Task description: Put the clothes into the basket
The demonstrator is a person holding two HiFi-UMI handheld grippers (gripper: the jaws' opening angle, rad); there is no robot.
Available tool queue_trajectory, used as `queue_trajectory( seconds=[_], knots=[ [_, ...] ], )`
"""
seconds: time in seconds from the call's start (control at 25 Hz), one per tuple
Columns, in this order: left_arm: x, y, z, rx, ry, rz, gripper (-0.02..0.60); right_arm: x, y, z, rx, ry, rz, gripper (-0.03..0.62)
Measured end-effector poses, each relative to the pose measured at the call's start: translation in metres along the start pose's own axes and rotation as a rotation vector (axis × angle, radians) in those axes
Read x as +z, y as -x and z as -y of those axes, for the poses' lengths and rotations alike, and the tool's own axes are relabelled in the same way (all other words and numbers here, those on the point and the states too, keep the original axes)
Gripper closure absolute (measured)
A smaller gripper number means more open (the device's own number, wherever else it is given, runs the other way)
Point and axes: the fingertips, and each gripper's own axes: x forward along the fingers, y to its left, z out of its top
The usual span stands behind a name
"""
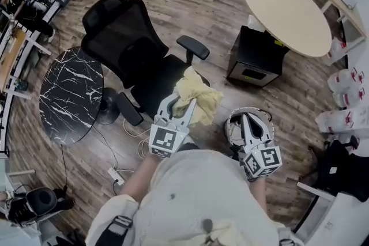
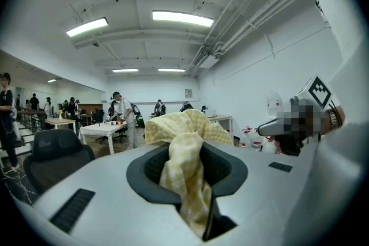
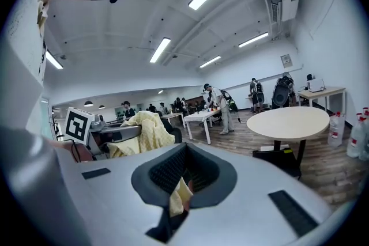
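**Soft weave, matt plastic, veined stone**

The yellow checked cloth (image 2: pixel 183 141) looks soft, woven and crumpled. The left gripper (image 2: pixel 185 176) and right gripper (image 3: pixel 180 178) have smooth matt pale-grey plastic shells with dark ribbed pads (image 2: pixel 153 166). The office chair (image 1: pixel 124 26) is black mesh. The side table (image 1: pixel 66 95) is glossy, marble-veined black. The round table (image 1: pixel 285 8) is smooth and pale. The floor (image 1: pixel 213 8) is wood plank.

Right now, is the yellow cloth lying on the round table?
No, the yellow cloth is clamped in the left gripper near the office chair.
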Motion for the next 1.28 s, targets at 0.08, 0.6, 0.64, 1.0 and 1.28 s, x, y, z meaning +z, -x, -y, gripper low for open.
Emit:
queue_trajectory(
  seconds=[0.08,0.6,0.64,1.0,1.28],
  knots=[
    [0.002,-0.006,0.014,-0.005,-0.005,0.0,0.469,0.0,0.012,0.011,-0.008,0.001,0.008,0.586],
    [0.016,-0.037,0.137,-0.039,-0.052,-0.006,0.469,-0.005,0.124,0.094,-0.073,-0.016,0.014,0.586],
    [0.017,-0.037,0.147,-0.042,-0.052,-0.005,0.469,-0.005,0.132,0.099,-0.076,-0.016,0.016,0.586],
    [0.031,-0.041,0.229,-0.073,-0.064,0.016,0.469,-0.009,0.206,0.137,-0.104,-0.024,0.032,0.586],
    [0.035,-0.047,0.297,-0.1,-0.075,0.018,0.469,-0.015,0.265,0.174,-0.135,-0.026,0.039,0.586]
  ],
)
